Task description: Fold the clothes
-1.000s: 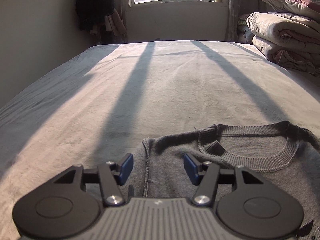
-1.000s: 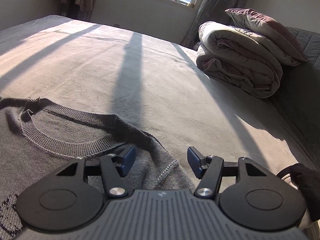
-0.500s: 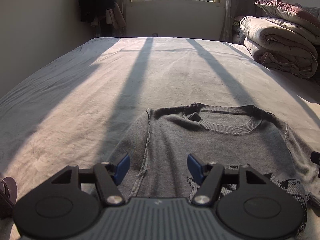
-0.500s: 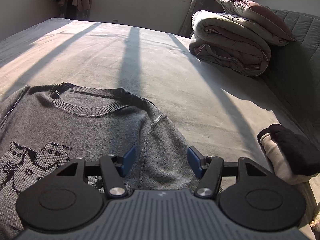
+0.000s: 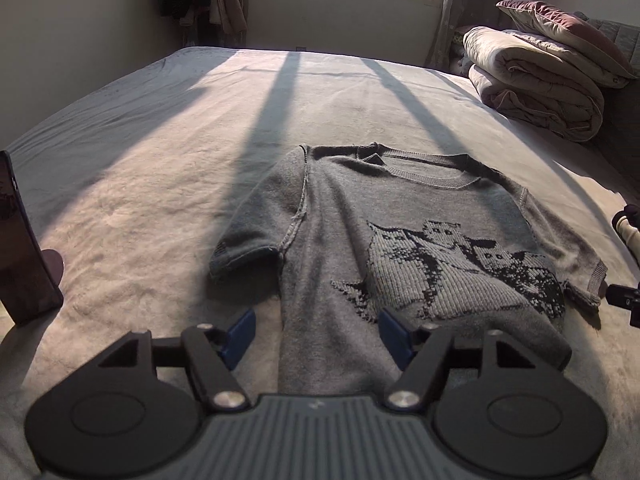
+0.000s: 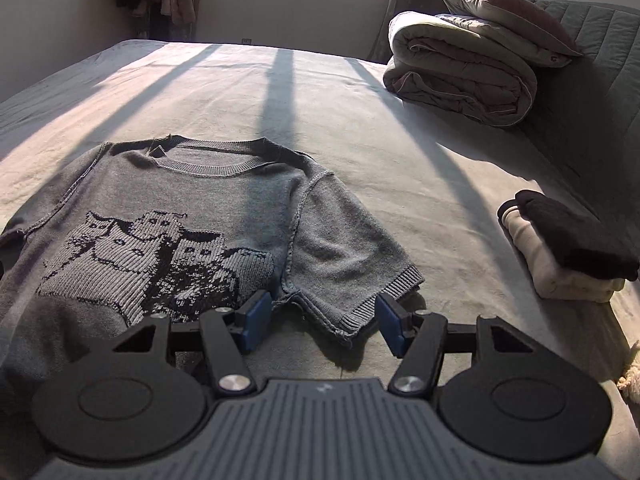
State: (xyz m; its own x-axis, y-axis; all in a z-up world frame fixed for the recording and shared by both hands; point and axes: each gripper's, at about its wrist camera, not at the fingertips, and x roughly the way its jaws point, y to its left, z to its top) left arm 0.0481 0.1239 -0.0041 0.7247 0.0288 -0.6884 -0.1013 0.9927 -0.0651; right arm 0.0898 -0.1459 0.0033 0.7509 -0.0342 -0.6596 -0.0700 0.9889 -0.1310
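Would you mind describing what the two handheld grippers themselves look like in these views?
Both look alike. The left gripper and right gripper each have a grey ribbed body with a small pale mark, two round black discs, black linkage arms with silver screws, and flat blue pads on the fingers. No cables, sleeves or hands show.

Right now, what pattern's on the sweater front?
Dark knitted cats on the grey sweater; right wrist view shows it best.

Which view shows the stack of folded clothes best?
The right wrist view. There the stack of folded clothes sits whole on the bed: a black piece on a cream one. The left wrist view catches only a sliver at its right edge.
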